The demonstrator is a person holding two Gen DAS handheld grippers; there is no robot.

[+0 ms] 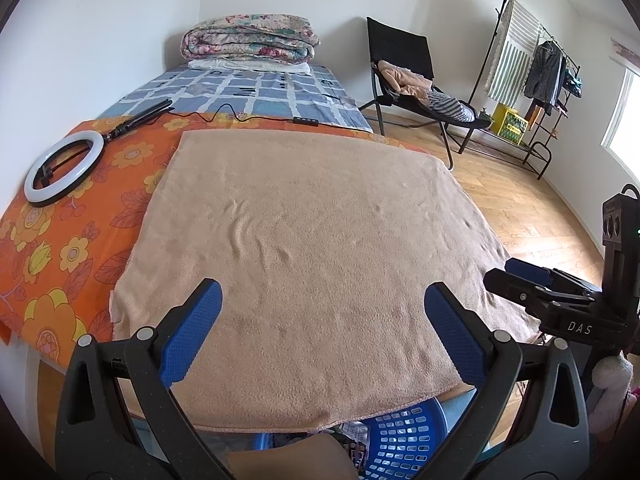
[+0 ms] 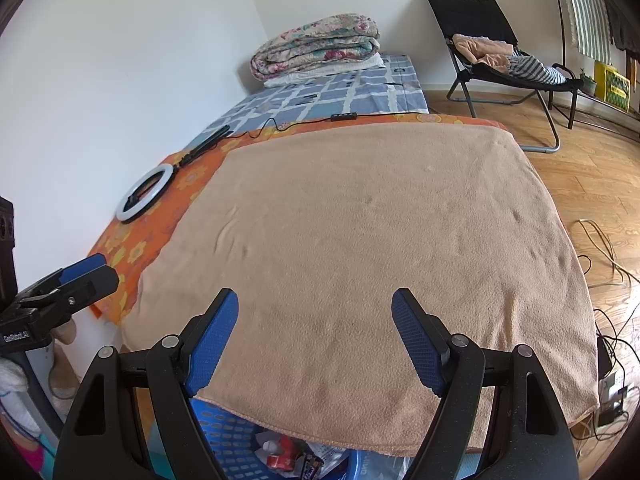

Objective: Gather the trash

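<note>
A blue plastic basket (image 1: 404,440) stands on the floor just under the bed's near edge. It holds trash (image 2: 280,454): crumpled wrappers and a red-and-white piece. A tan towel (image 1: 312,220) is spread flat over the bed, and nothing lies on it. My left gripper (image 1: 323,292) hovers over the towel's near edge, open wide with nothing between its blue pads. My right gripper (image 2: 316,296) hangs beside it, also open and holding nothing. Each gripper shows at the edge of the other's view: the right gripper (image 1: 506,274) and the left gripper (image 2: 98,270).
An orange floral sheet (image 1: 60,248) lies under the towel, and a ring light (image 1: 64,168) with its cable rests on it at the left. A folded quilt (image 1: 248,40) sits at the bed's far end. A black chair (image 1: 404,68), a clothes rack (image 1: 536,80) and floor cables (image 2: 600,248) are on the right.
</note>
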